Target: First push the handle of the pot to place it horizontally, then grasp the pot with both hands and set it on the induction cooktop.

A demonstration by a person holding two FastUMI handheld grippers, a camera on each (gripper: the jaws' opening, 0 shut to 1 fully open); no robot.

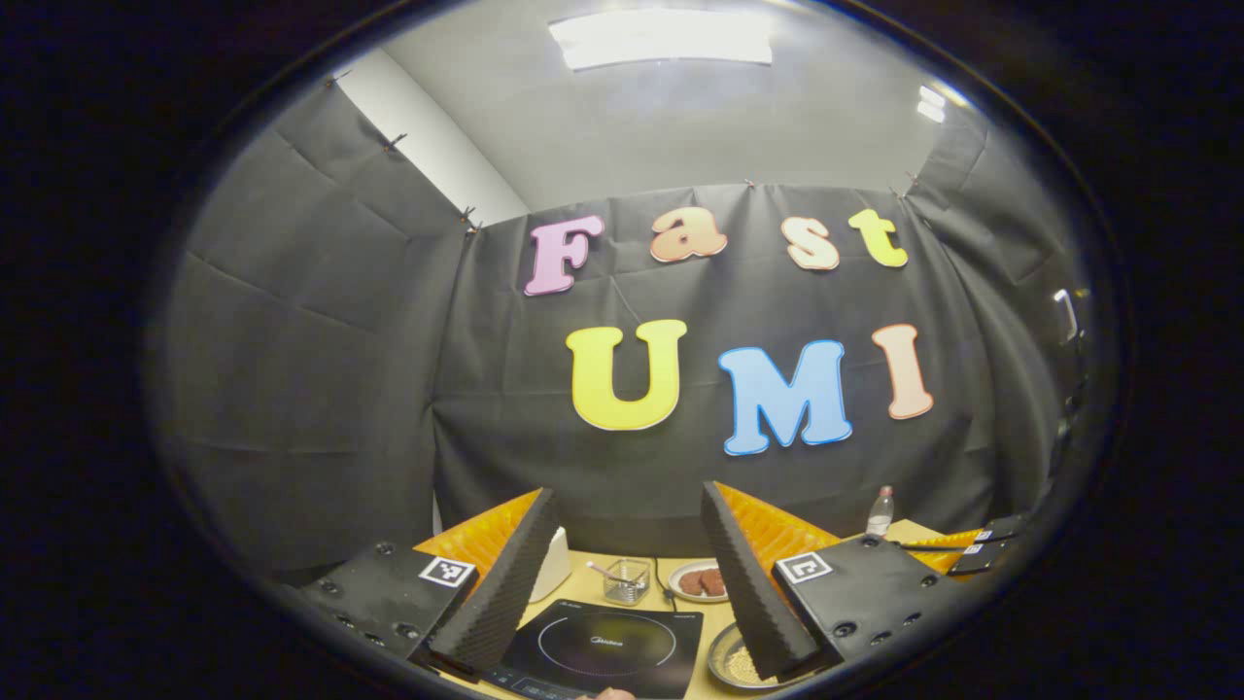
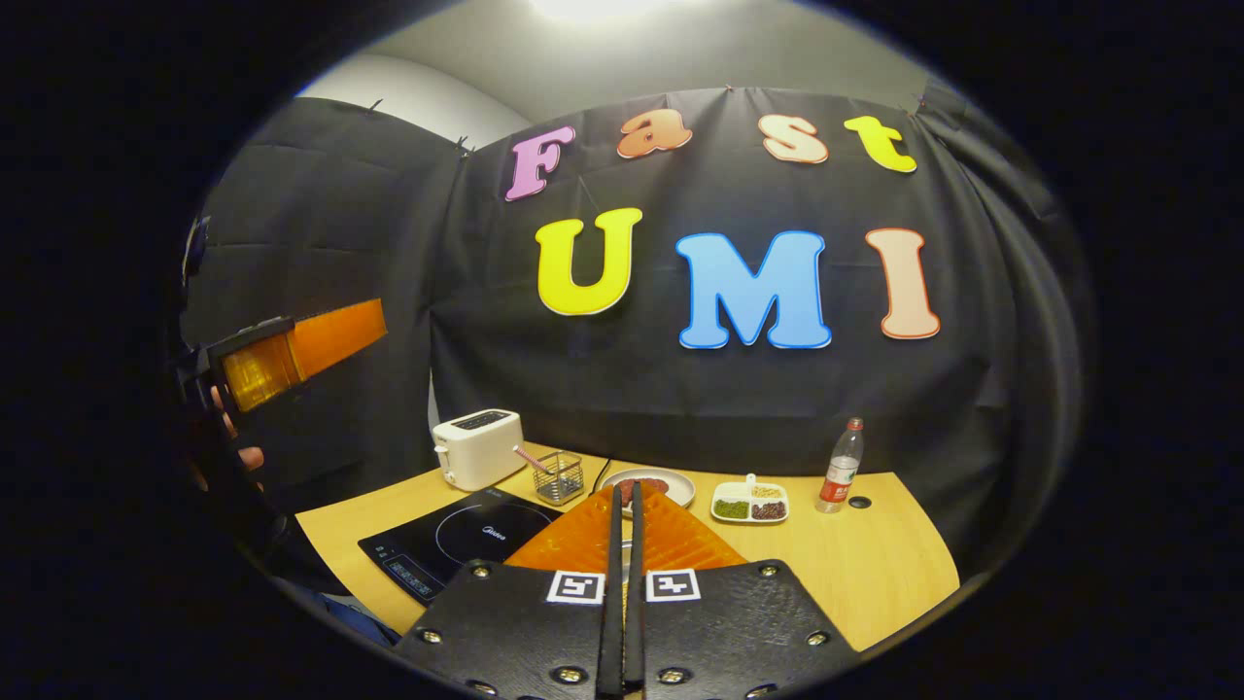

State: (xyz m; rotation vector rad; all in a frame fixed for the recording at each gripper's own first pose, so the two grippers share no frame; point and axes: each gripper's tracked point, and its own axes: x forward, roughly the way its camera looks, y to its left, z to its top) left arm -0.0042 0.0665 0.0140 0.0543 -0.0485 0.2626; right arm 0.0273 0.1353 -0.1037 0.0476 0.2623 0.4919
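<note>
My left gripper (image 1: 627, 491) stands open high above the table, its fingers wide apart with nothing between them. Below the gap lies the black induction cooktop (image 1: 603, 647). A round metal pot (image 1: 731, 666) sits just right of the cooktop, partly hidden behind one finger; its handle is out of sight. My right gripper (image 2: 622, 488) is shut with nothing held, its fingers pressed together and pointing over the table. In the right gripper view the cooktop (image 2: 457, 544) lies front left, and the left gripper (image 2: 374, 326) is raised at the far left in a hand (image 2: 228, 428).
Along the back of the wooden table (image 2: 875, 574) stand a white toaster (image 2: 478, 447), a small wire basket (image 2: 559, 476), a plate of brown food (image 2: 661, 483), a divided dish of beans (image 2: 748, 503) and a plastic bottle (image 2: 841, 467). Black cloth walls close in the booth.
</note>
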